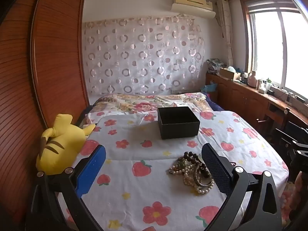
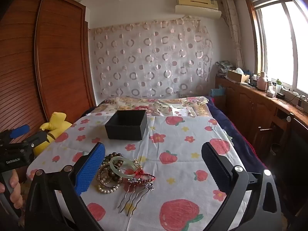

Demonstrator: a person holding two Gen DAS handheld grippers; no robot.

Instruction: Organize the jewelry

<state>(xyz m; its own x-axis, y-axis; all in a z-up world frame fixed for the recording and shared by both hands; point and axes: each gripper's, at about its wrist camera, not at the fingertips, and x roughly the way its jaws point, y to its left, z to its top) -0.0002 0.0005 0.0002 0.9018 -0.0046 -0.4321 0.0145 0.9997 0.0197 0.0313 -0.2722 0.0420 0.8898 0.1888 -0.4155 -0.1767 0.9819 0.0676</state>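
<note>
1. The left gripper hangs over the bed, jaws spread wide and empty.
2. The right gripper is likewise wide apart, with nothing between its pads.
3. The jewelry lies in a heap on the strawberry-print sheet near the bed's front edge: pearl strands, dark beads, a green bangle, red cord and hair combs.
4. In the right view the heap sits just beside the blue pad; in the left view, beside the black pad.
5. An open black box stands farther back on the bed, well apart from the heap.
6. A yellow plush lies at the bed's left edge, against the wardrobe.
</note>
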